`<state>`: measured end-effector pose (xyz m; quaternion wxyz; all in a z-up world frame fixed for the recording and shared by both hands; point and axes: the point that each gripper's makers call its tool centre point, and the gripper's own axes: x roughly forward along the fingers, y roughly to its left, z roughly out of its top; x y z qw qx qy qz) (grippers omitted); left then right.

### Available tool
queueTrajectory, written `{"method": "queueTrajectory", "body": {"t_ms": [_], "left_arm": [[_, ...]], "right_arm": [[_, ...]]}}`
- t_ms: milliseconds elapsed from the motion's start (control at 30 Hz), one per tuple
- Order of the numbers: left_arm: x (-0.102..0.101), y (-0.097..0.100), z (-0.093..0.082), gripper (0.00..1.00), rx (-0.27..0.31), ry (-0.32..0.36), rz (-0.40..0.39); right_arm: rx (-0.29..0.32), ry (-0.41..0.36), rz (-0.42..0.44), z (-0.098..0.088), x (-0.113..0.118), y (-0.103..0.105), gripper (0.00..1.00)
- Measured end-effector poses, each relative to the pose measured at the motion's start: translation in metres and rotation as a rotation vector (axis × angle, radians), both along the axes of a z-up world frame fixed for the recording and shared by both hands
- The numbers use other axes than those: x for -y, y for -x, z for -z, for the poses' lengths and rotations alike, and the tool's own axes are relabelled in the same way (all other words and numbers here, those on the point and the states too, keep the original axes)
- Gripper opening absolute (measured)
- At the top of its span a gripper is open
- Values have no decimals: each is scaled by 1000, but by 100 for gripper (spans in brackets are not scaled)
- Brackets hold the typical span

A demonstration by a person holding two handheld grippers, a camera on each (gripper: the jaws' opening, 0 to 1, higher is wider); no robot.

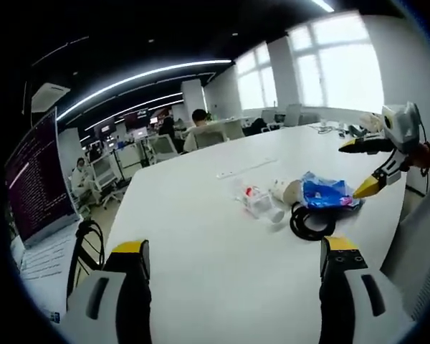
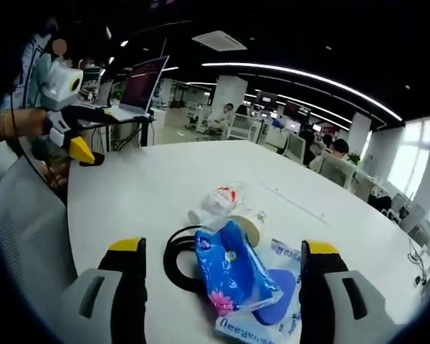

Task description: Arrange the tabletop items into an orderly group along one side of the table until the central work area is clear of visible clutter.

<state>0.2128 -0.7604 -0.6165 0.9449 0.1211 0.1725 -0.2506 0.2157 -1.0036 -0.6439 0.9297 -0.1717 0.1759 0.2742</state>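
Clearing the centre starts with the white table (image 2: pixel 150 179), which carries one loose heap near its middle; the step in hand, as I judge it, is to pick a first item from that heap and carry it to one edge. Largest in the heap is the blue packet (image 2: pixel 233 276), lying across a flat printed pouch (image 2: pixel 272 315) and right between the right gripper (image 2: pixel 222 261) jaws, which stand wide apart and hold nothing; closing squarely on the packet's middle should lift it without dragging the pouch. Beside it lies the black cable coil (image 2: pixel 178 261), touching the packet; lifting slowly will show whether the loop snags. Behind them lies a crumpled clear bottle (image 2: pixel 216 202) with a red label, tipped over, against a paper cup (image 2: pixel 249 223) on its side; both are light and likely to roll, so grip them across the body. The left gripper (image 1: pixel 233 254) hovers over bare table, spread and empty, well apart from the heap.
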Motion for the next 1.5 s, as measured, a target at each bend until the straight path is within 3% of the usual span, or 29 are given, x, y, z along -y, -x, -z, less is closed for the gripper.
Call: {"method": "queueTrajectory", "body": {"t_ms": [333,633,1233,1300,1400,1500], "left_arm": [[4,-9,8,96,-17,21,2],[10,-23,7,96,28,50,9],[9,-37,25,97,9,60,-2],[9,-38,27,97,12,72,-1],[6,-40,35,97,-29,132,-22],[0,-42,38,96,-41,161,-43]], "right_arm": [[-13,35,-65,18,-14,-21,84],[15,32,-107,20,-27,-40,77],[30,-57,-64,22,-64,-71,66],[24,-66,-61,24,-68,-73,66],[7,-68,-56,29,-75,-74,64],[18,-20,-58,34,-81,-73,62]]}}
